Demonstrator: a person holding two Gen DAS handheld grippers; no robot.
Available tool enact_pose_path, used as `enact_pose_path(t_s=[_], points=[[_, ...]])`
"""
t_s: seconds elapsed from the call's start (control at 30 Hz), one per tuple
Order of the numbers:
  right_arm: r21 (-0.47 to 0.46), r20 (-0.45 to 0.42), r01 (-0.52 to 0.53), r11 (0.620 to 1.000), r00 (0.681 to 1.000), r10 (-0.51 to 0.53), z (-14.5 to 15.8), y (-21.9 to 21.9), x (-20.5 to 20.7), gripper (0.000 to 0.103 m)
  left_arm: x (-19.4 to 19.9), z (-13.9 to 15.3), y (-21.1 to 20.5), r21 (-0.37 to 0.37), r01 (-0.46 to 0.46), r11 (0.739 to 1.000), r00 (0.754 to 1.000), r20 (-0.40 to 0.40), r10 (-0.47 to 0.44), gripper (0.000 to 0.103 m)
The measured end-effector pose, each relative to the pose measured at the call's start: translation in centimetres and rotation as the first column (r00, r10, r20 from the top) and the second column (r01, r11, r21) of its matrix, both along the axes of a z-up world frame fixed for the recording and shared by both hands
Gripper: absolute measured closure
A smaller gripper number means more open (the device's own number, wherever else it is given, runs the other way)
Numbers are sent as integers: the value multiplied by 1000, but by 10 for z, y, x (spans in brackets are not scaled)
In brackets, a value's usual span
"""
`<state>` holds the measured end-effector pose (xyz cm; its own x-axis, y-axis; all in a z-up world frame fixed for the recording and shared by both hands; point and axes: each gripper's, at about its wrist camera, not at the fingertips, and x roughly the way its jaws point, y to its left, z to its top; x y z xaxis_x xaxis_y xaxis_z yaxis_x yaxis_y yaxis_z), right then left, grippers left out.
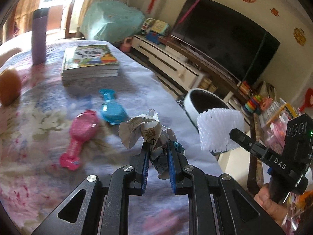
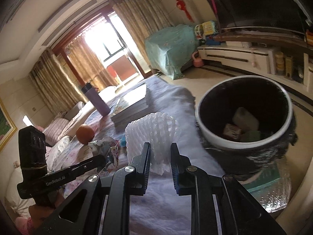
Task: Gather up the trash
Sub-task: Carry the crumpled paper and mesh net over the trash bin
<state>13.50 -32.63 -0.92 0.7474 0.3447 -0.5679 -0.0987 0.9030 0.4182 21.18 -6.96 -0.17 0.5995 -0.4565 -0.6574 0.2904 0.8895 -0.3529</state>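
Trash fills both grips: the left hand-held gripper [image 1: 156,146] is clenched on a crumpled wad of printed paper [image 1: 144,129] held above the flowered table [image 1: 39,137], and the right hand-held gripper [image 2: 160,146] is clamped on a white foam fruit net [image 2: 152,135], with the white-rimmed bin [image 2: 215,143] at its two o'clock, a few scraps lying at the bottom. On the table, from the left gripper, a pink wrapper [image 1: 80,135] lies at ten o'clock, a blue wrapper [image 1: 111,107] at eleven, with a stack of books [image 1: 90,62] and a purple flask [image 1: 39,37] farther off.
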Motion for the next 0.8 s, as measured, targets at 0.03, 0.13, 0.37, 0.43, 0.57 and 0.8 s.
enact_pose_path(t_s=[0.03,0.13,0.37,0.43,0.57,0.8], points=[[2,1,12,1000,1000,-12,0,-5,-1,83,-2,0,-5,3,7,1000,1000,2,-7,87],[4,5,36,999,999,-36,1,-18,-5,83,1,3,-20,11,36,999,999,6,-36,87],[14,19,83,996,996,-83,3,-43,-10,83,7,7,-49,38,89,995,996,14,-89,87],[13,19,96,995,995,-96,3,-49,-13,83,7,8,-60,45,102,994,994,19,-103,87],[8,19,119,993,993,-119,3,-61,-15,83,10,9,-75,57,122,991,992,21,-123,87],[-8,24,158,987,987,-158,5,-80,-15,83,16,12,-102,71,158,985,987,31,-160,87]])
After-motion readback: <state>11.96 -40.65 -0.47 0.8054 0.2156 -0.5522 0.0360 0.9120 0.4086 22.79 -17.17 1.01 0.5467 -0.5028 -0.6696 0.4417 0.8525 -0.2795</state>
